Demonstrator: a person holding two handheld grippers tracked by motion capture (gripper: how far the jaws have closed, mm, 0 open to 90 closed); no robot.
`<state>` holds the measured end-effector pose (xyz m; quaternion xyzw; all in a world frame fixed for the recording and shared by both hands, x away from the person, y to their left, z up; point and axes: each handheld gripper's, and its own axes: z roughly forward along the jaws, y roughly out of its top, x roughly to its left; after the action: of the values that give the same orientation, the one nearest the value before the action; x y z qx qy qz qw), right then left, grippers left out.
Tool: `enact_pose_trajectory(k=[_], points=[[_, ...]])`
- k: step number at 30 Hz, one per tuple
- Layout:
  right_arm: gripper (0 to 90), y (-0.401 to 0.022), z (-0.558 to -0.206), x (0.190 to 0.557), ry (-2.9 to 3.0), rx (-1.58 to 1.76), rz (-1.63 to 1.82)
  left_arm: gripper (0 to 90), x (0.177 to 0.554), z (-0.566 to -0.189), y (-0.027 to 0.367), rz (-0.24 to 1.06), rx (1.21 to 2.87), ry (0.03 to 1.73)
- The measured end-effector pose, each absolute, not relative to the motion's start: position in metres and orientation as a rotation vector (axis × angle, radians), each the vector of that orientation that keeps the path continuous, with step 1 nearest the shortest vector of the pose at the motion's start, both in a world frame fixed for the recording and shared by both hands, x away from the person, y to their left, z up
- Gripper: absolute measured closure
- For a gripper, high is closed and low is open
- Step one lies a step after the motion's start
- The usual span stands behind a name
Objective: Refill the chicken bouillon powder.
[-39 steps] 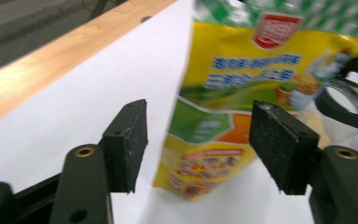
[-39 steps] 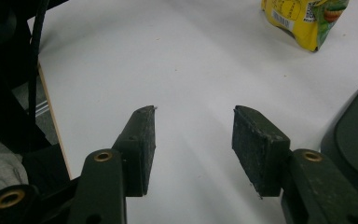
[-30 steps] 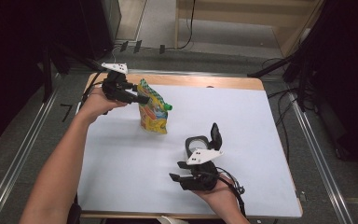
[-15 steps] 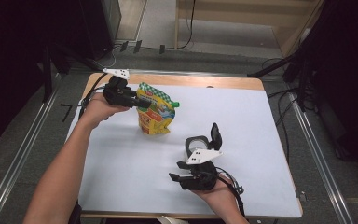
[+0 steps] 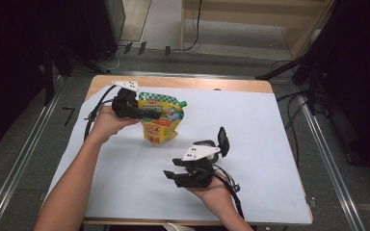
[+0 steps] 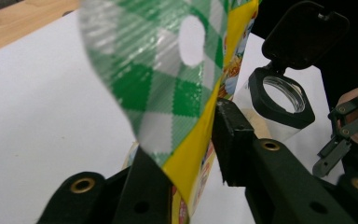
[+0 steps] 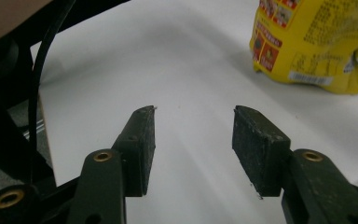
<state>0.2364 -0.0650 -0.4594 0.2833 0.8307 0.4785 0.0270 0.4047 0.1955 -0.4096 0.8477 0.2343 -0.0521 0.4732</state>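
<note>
A yellow pouch (image 5: 161, 122) with a green-checked top and a green spout stands tilted on the white mat (image 5: 270, 144). My left gripper (image 5: 147, 111) has just been closing and is shut on the pouch's top edge. In the left gripper view the checked pouch (image 6: 168, 93) runs between the left gripper's (image 6: 186, 154) pads. My right gripper (image 5: 171, 168) hovers near the front of the mat, pointing left. It is open with nothing between its fingers, as the right gripper (image 7: 193, 135) shows in its own view, where the pouch (image 7: 317, 42) sits beyond it.
A clear jar (image 5: 212, 143) with a black flip lid standing open sits just behind my right hand; the jar (image 6: 279, 100) also appears in the left gripper view. The mat lies on a wooden table (image 5: 197, 84). Cables and metal rails run along the table's sides.
The left jaws have closed on the pouch's top, and the pouch has turned and tilted so its wide face shows. The right hand shifted slightly.
</note>
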Motion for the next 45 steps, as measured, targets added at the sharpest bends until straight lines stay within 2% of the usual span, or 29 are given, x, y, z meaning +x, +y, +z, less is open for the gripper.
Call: enact_pose_trajectory(k=[2, 3, 14, 21, 27, 30, 36, 41, 45], points=[[50.7, -0.061, -0.459, 0.24, 2.555, 0.874, 1.488, 88.6, 0.4, -0.408, 0.193, -0.093, 2.076, 0.57], [50.8, -0.059, -0.459, 0.242, 2.553, 0.874, 1.49, 90.0, 0.399, -0.408, 0.191, -0.096, 2.068, 0.598], [51.8, -0.056, -0.482, 0.241, 2.574, 0.888, 1.459, 90.0, 0.383, -0.384, 0.188, -0.014, 2.037, 0.668], [51.0, -0.052, -0.486, 0.242, 2.576, 0.885, 1.461, 90.0, 0.364, -0.362, 0.192, -0.027, 2.015, 0.682], [54.7, -0.045, -0.49, 0.245, 2.58, 0.895, 1.418, 90.0, 0.343, -0.351, 0.19, -0.063, 2.057, 0.669], [60.8, -0.042, -0.492, 0.246, 2.565, 0.925, 1.402, 90.0, 0.334, -0.347, 0.189, -0.1, 2.047, 0.669], [60.0, -0.039, -0.497, 0.248, 2.496, 0.975, 1.395, 90.0, 0.319, -0.338, 0.185, -0.155, 2.042, 0.643], [71.1, -0.039, -0.5, 0.249, 2.449, 1.003, 1.382, 90.0, 0.308, -0.333, 0.186, -0.186, 2.033, 0.623], [70.8, -0.038, -0.503, 0.249, 2.423, 1.01, 1.366, 90.0, 0.306, -0.331, 0.184, -0.229, 2.014, 0.609]])
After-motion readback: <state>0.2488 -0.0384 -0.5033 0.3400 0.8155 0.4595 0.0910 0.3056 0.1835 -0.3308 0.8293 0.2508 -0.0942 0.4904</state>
